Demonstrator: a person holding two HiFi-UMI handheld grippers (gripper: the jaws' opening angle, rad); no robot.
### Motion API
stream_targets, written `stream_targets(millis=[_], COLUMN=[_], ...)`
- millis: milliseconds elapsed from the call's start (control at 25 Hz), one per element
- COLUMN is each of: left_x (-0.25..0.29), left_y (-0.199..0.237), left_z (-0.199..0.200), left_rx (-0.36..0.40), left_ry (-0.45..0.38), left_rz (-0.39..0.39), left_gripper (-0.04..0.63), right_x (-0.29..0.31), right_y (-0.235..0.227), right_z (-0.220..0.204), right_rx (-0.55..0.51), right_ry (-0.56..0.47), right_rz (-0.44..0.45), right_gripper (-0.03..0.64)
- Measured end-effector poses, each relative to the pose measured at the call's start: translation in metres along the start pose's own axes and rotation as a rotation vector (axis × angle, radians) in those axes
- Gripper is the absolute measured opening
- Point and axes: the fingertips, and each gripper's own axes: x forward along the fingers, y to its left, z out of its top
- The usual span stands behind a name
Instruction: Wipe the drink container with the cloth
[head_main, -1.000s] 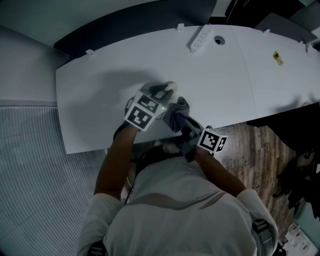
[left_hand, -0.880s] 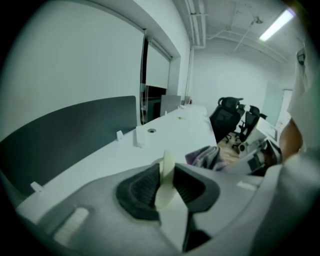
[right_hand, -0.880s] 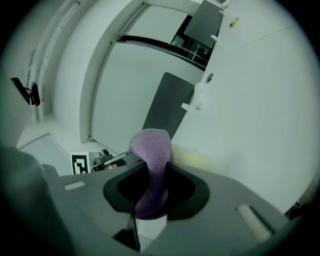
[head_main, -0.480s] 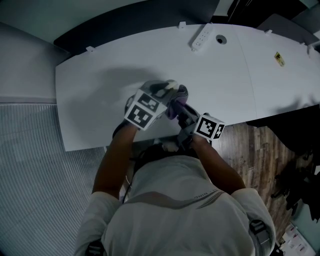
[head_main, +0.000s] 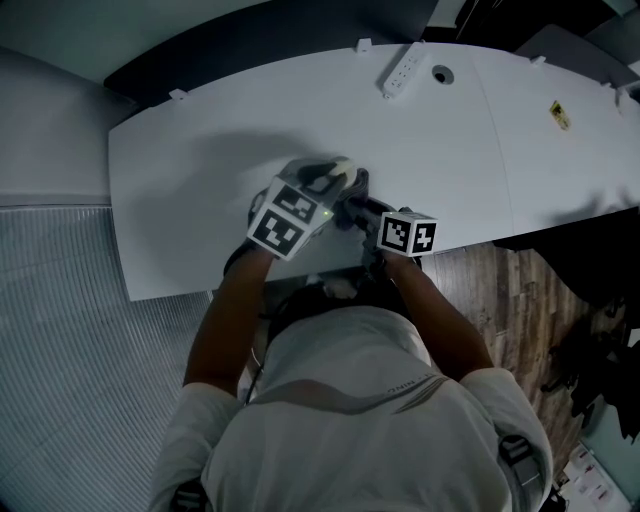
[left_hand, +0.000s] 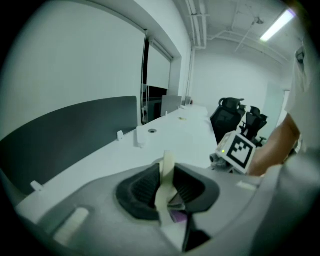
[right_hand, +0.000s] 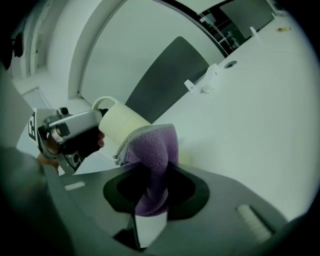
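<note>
Cup (right_hand: 122, 125): clamped in left gripper (left_hand: 165, 186); right gripper (right_hand: 152, 186), pinching cloth (right_hand: 156, 147), has swung in against it, wiping apparently underway.

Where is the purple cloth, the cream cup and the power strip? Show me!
purple cloth (right_hand: 159, 147): right gripper view, on its folded top.
cream cup (right_hand: 122, 121): right gripper view, on its side wall.
power strip (head_main: 402, 72): head view, on its middle.

White desk (head_main: 200, 170), dark partition (head_main: 280, 40), wood floor (head_main: 500, 290), grey ribbed flooring (head_main: 60, 350)
</note>
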Motion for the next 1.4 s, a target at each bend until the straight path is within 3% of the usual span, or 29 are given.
stream_targets(millis=[320, 600, 800, 960, 1080, 1200, 1400], left_x=[-0.002, -0.001, -0.002, -0.003, -0.002, -0.002, -0.002], left_y=[-0.001, -0.002, -0.001, -0.001, -0.001, -0.001, -0.001], left_z=[0.0, -0.001, 0.001, 0.001, 0.002, 0.002, 0.002], left_rx=[-0.005, -0.016, -0.028, -0.041, -0.046, -0.049, -0.057], left_ry=[0.001, -0.003, -0.004, -0.011, -0.014, -0.015, -0.017], left_rz=[-0.001, -0.001, 0.0, -0.001, -0.003, 0.0, 0.006], left_gripper=[0.084, 0.085, 0.086, 0.087, 0.089, 0.089, 0.089], right_x=[0.016, 0.007, -0.035, -0.06, -0.067, -0.06, -0.038], right_y=[-0.031, -0.032, -0.014, -0.004, 0.007, 0.022, 0.03], right_z=[-0.016, -0.014, 0.039, 0.095, 0.133, 0.15, 0.139], right_rx=[-0.079, -0.049, 0.074, 0.279, 0.37, 0.409, 0.374], right_ry=[0.137, 0.156, -0.034, -0.236, -0.347, -0.365, -0.31], right_rz=[-0.102, -0.078, 0.023, 0.18, 0.326, 0.431, 0.411], right_gripper=[0.101, 0.101, 0.101, 0.1, 0.098, 0.098, 0.097])
